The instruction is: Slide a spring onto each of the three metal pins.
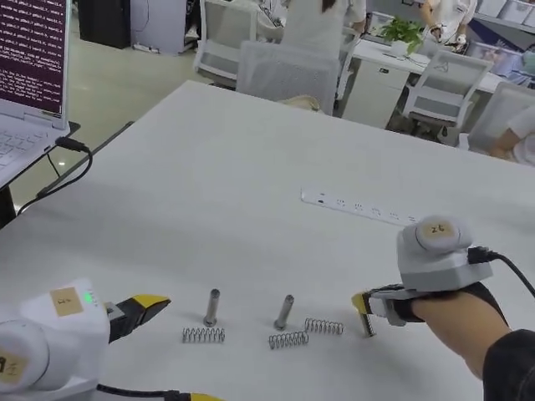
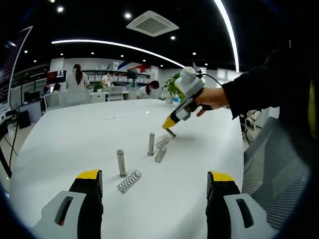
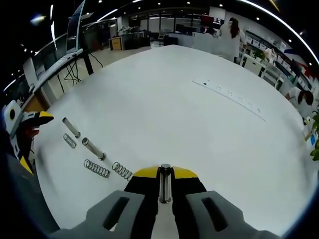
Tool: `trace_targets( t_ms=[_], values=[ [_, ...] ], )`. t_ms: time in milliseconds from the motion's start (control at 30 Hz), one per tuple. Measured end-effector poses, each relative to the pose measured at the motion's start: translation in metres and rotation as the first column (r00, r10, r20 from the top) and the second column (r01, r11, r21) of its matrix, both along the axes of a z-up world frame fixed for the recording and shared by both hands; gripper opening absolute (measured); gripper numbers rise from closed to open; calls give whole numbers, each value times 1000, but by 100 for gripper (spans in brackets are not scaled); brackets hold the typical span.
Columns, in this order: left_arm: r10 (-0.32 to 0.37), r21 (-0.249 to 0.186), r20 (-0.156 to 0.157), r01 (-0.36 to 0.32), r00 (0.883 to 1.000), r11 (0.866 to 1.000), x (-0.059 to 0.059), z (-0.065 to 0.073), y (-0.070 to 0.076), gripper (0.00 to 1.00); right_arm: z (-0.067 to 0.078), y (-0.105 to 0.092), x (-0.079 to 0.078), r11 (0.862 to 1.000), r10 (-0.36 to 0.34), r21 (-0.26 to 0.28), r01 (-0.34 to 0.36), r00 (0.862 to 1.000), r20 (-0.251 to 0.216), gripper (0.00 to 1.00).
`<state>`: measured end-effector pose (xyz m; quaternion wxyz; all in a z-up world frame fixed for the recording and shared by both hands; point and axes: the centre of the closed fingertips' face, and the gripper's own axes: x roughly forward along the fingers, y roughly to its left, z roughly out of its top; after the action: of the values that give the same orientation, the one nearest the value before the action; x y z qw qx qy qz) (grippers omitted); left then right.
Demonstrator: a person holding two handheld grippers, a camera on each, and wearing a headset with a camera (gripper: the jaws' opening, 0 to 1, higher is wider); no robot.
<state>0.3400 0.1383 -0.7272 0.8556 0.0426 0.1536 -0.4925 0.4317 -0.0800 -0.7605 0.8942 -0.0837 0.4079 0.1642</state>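
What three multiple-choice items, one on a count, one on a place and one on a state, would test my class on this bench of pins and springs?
1. How many springs lie on the table?
A two; B three; C five

2. Where is the third metal pin?
A upright on the table; B gripped in the right tongs; C inside a box

3. What state are the left tongs in?
A open and empty; B shut on a spring; C shut on a cable

Answers:
1 B: three separate coils lie flat on the white top.
2 B: the right gripper view shows the pin clamped between the yellow tips.
3 A: the left gripper view shows a wide gap with nothing between the tips.
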Motion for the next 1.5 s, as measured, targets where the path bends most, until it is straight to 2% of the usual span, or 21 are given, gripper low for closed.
trace_targets(
  t_ms=[667,1100,1500],
  values=[
    [-21,-3,13,21,1000,1000,-2,5,-4,83,12,5,-20,1000,-2,18,1,1000,28,6],
    [-33,0,19,33,999,999,-5,6,-5,83,14,9,-33,999,-6,34,4,999,40,6],
    [-35,2,21,35,999,999,-6,7,-5,83,14,13,-39,999,-7,49,5,999,33,6]
  ],
)
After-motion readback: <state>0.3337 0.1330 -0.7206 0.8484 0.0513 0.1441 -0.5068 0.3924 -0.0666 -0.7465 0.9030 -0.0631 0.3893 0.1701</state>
